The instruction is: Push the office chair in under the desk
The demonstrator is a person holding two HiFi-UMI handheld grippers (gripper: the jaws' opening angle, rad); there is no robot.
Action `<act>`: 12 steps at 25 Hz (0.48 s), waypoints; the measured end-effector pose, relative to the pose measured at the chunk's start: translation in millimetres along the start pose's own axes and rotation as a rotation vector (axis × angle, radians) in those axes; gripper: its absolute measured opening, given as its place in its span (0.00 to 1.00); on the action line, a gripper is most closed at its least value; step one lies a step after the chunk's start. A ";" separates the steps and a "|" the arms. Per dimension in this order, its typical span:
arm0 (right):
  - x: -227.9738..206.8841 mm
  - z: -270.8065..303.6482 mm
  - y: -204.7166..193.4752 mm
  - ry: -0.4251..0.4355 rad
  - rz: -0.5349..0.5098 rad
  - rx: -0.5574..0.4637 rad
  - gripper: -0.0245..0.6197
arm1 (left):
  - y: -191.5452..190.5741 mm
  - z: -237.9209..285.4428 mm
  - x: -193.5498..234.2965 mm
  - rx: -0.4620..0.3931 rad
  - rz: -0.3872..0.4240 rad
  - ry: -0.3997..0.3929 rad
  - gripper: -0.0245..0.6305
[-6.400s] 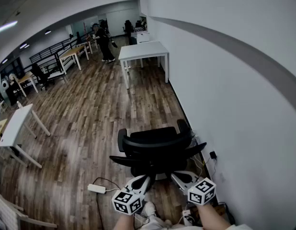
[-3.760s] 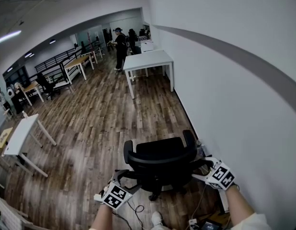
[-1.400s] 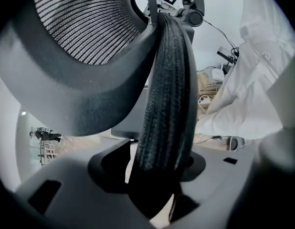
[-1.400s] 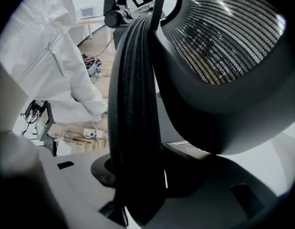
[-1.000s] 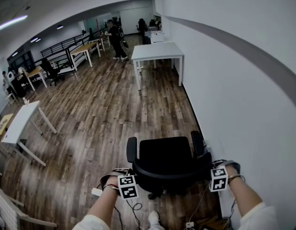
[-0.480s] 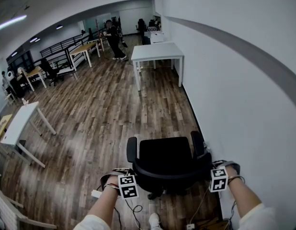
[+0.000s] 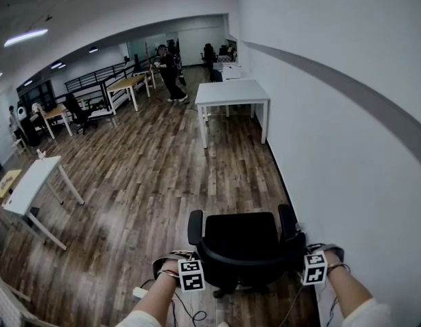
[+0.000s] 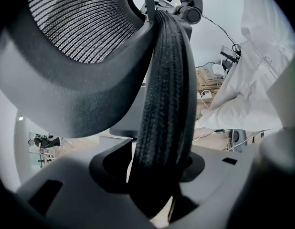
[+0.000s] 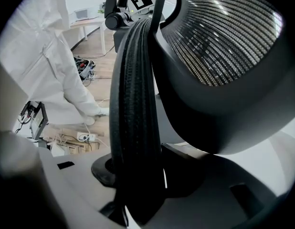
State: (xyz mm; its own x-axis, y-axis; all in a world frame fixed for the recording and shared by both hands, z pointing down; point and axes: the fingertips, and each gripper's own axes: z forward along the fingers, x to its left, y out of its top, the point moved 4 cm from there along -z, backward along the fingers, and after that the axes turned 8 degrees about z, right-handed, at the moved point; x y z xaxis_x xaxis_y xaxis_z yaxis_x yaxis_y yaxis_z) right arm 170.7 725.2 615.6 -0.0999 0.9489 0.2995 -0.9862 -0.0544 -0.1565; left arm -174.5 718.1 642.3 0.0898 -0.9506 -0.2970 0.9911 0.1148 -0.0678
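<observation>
A black office chair (image 7: 242,245) stands on the wood floor beside the white wall, its back towards me. A white desk (image 7: 231,92) stands farther ahead along the same wall, well apart from the chair. My left gripper (image 7: 194,272) is shut on the left rim of the chair's backrest (image 8: 163,104), and the ribbed black rim runs between its jaws. At the other side, my right gripper (image 7: 311,264) is shut on the right rim of the backrest (image 9: 135,113). The mesh back fills the top of both gripper views.
The white wall (image 7: 347,155) runs close along the chair's right side. A power strip with a cable (image 7: 139,293) lies on the floor at lower left. Another white table (image 7: 30,184) stands at the left. A person in black (image 7: 169,72) and more tables are far back.
The chair and both grippers have moved forward along the wall together. The white desk now looks nearer. Both grips on the backrest rim are the same.
</observation>
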 end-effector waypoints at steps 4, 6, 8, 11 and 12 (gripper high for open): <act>-8.3 2.9 0.2 0.008 0.004 0.008 0.34 | -1.1 5.1 10.1 -0.002 0.002 0.003 0.34; -13.0 4.8 1.7 0.010 0.004 0.016 0.34 | -3.8 6.6 15.9 -0.001 0.006 0.004 0.34; -19.4 8.4 2.2 0.009 0.008 0.025 0.34 | -7.0 8.2 23.3 0.002 0.012 -0.003 0.34; -29.5 19.9 -2.7 0.003 0.025 0.048 0.34 | -11.9 12.1 33.7 0.005 0.023 -0.022 0.34; -33.3 24.7 -4.8 -0.001 0.029 0.056 0.34 | -13.7 13.6 37.2 0.005 0.027 -0.027 0.34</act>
State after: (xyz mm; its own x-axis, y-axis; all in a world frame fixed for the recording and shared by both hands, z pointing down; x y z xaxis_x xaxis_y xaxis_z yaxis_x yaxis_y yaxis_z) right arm 175.5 686.2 629.6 -0.1282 0.9464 0.2966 -0.9888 -0.0987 -0.1123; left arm -183.4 677.3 645.1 0.1189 -0.9546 -0.2733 0.9888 0.1389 -0.0550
